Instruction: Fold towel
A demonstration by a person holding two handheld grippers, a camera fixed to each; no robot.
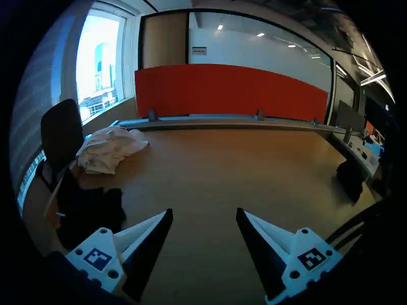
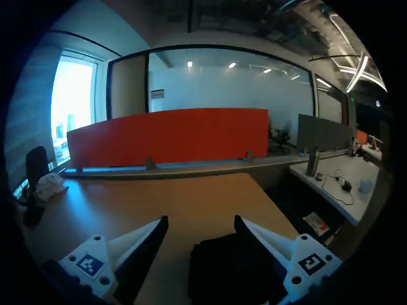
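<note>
A crumpled white towel [image 1: 111, 148] lies in a heap at the far left of the wooden desk [image 1: 224, 168]. In the right gripper view the same towel [image 2: 49, 185] shows small at the desk's far left edge. My left gripper [image 1: 203, 223] is open above the near part of the desk, well short of the towel, with nothing between its fingers. My right gripper [image 2: 200, 227] is open too, hovering over the desk [image 2: 178, 203] just above a dark cloth item [image 2: 234, 269], without touching it.
A red divider panel [image 1: 229, 91] runs along the desk's far edge. A black chair [image 1: 61, 133] stands at the left by the window. Dark cloth [image 1: 91, 211] lies at the near left, another dark item [image 1: 351, 178] at the right edge. A neighbouring white desk [image 2: 341, 188] holds small objects.
</note>
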